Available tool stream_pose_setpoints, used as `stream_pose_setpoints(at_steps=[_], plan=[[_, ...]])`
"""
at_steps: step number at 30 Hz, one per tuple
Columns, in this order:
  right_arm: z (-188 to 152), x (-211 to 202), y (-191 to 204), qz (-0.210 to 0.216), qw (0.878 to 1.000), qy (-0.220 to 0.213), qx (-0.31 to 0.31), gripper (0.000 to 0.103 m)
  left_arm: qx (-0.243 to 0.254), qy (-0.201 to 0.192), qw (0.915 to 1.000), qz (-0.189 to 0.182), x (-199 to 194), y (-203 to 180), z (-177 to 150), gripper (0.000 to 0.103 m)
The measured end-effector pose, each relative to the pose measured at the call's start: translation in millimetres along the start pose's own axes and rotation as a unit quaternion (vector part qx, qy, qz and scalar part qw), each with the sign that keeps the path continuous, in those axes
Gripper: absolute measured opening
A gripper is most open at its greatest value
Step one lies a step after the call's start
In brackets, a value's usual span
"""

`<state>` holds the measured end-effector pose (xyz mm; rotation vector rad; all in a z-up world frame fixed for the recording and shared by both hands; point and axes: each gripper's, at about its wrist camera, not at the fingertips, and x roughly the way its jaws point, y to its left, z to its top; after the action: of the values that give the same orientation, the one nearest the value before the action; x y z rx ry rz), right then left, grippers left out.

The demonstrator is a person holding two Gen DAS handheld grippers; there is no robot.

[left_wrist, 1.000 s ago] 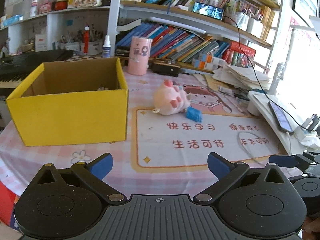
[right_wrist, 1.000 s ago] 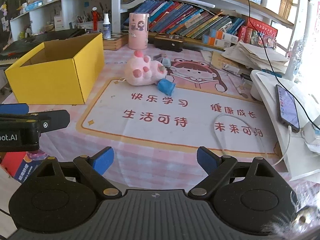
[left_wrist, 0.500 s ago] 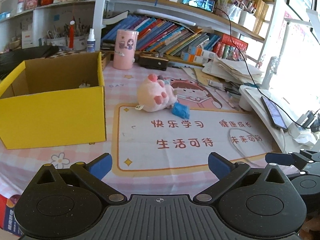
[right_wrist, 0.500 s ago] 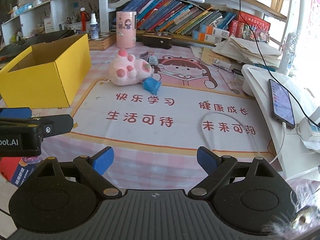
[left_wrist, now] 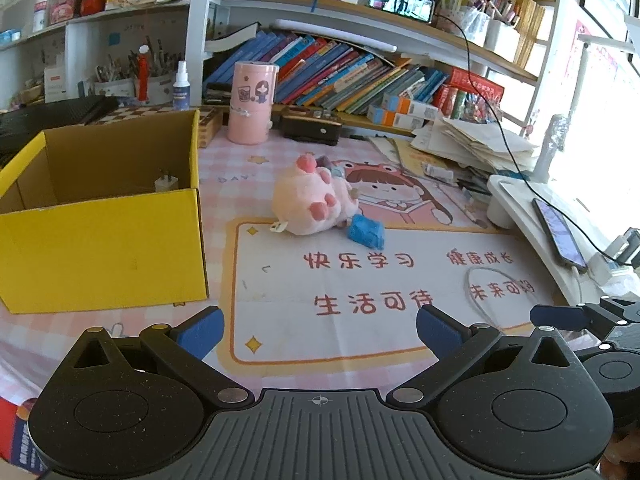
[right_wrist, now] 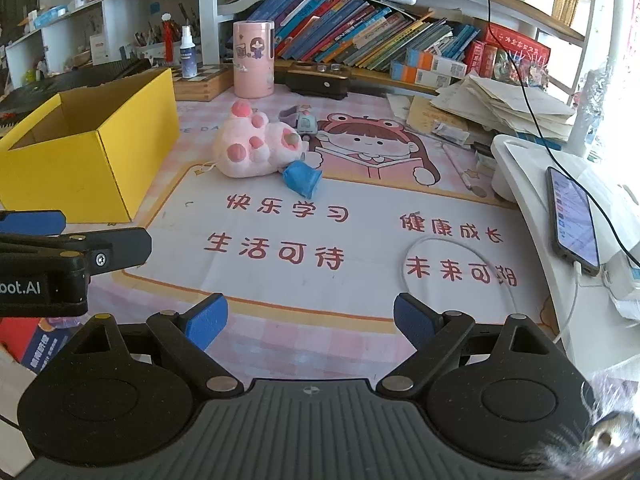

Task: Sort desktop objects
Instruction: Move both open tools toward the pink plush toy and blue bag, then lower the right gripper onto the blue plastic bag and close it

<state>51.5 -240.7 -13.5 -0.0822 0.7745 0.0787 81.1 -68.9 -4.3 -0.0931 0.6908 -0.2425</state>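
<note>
A pink plush toy [left_wrist: 310, 204] [right_wrist: 256, 146] lies on its back in the middle of the desk mat, with a small blue object [left_wrist: 365, 233] [right_wrist: 302, 176] touching its right side and a small toy car [right_wrist: 305, 121] behind it. An open yellow cardboard box [left_wrist: 100, 216] [right_wrist: 88, 148] stands to the left, a white charger plug [left_wrist: 167, 181] inside it. My left gripper [left_wrist: 318, 330] hovers open over the near edge of the mat, nothing between its blue pads. My right gripper [right_wrist: 310, 314] is open too, empty, close beside the left one.
A pink cylindrical container [left_wrist: 251, 103] and a black stapler-like device [left_wrist: 311, 130] stand at the back before shelves of books. Loose papers [left_wrist: 476, 144], a white stand with a phone [right_wrist: 574, 216] on a cable, and a white cable loop [right_wrist: 444, 264] fill the right side.
Both grippers have slid across the desk's near edge, so the box, plush and mat sit differently in each view. Neither gripper's jaws have changed; nothing on the desk has moved.
</note>
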Motion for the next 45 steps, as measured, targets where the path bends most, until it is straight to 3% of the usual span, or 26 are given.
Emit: stream_pose_setpoints(at_steps=[23, 38, 45], plan=[[48, 50, -42, 0.027, 0.999, 0.0, -0.036, 0.09, 0.006, -0.011, 0.9999, 0.011, 55, -32, 41, 0.103], [82, 91, -57, 0.104, 0.99, 0.002, -0.093, 0.087, -0.029, -0.025, 0.9962, 0.078, 83, -37, 68, 0.103], [94, 115, -60, 0.14, 0.983, 0.006, -0.117, 0.075, -0.035, -0.03, 0.9932, 0.107, 92, -39, 82, 0.103]])
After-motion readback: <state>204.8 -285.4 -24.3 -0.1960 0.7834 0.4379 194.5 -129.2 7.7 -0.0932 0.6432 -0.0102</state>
